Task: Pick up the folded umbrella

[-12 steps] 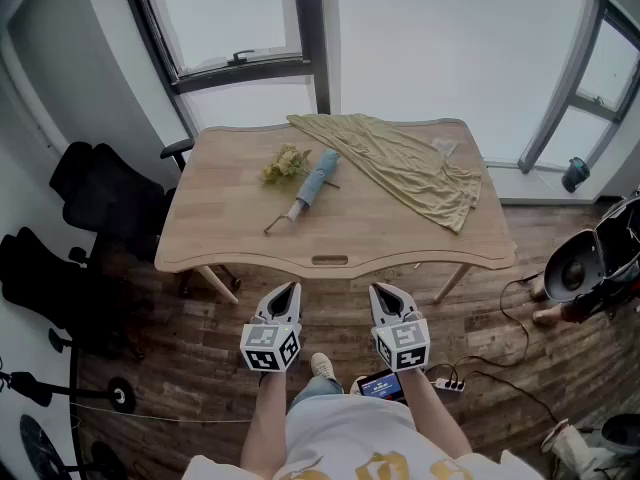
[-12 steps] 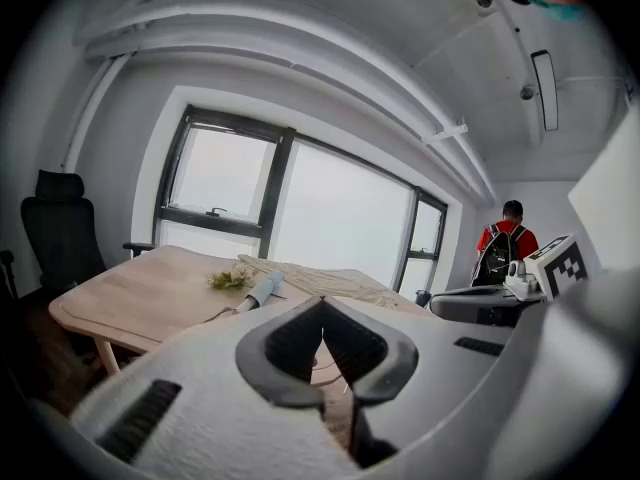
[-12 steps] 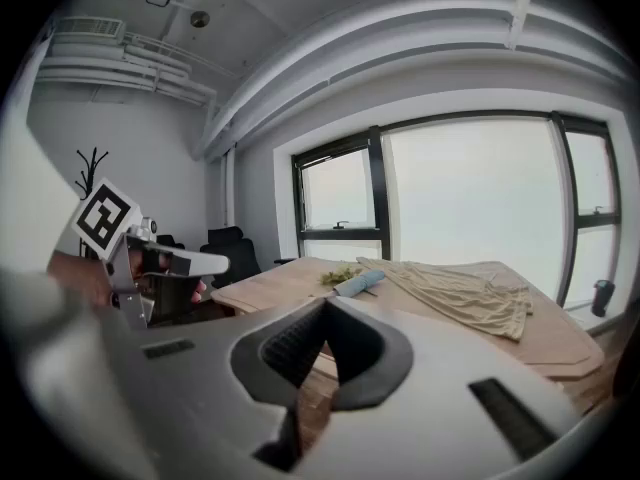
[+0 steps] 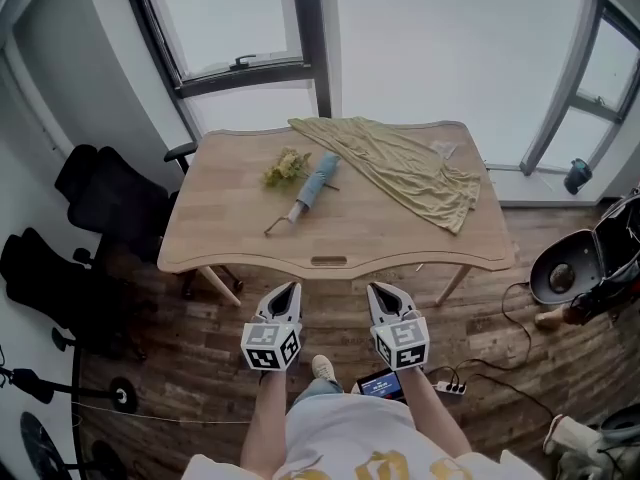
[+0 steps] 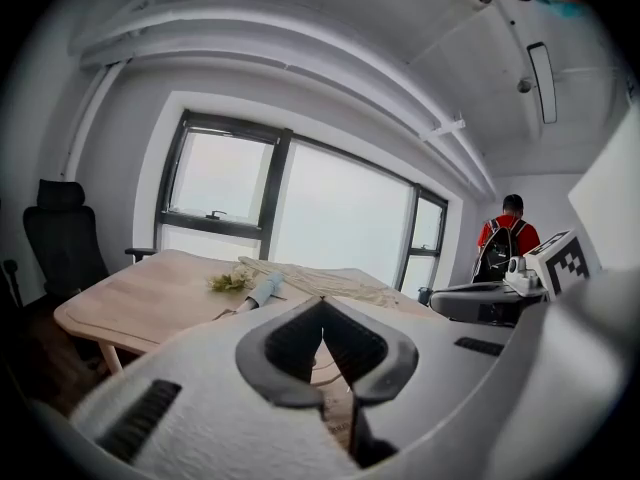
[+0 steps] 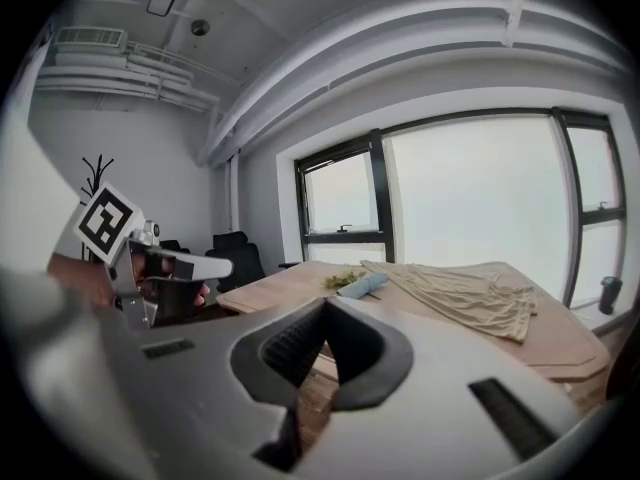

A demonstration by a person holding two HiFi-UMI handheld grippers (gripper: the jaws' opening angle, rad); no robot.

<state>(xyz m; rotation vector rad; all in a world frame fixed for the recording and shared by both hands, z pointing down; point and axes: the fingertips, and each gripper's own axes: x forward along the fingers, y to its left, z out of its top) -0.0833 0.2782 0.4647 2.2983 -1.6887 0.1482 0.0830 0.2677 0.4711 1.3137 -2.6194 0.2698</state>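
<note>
Left gripper view first: how do the jaws stand?
— The left gripper (image 5: 322, 303) has its jaws closed together, tips meeting, with nothing between them.
— And the other one?
— The right gripper (image 6: 326, 303) shows the same: dark pads meeting at the tip, nothing held. Both are in the air, side by side, short of the near edge of the table (image 4: 400, 238) and tilted slightly downward.
— Where is the folded umbrella (image 4: 312, 186)?
— It lies flat on the tabletop, left of the middle and well away from both grippers. Its pale blue canopy end points toward the window and its thin handle end toward the person.
— What lies around it?
— A small bunch of dried flowers (image 4: 283, 165) is just beside its far end, on the left. An olive cloth (image 4: 410, 163) is spread across the table's far right part, close to the umbrella's right side. A black office chair (image 4: 110, 203) stands off the table's left end.
</note>
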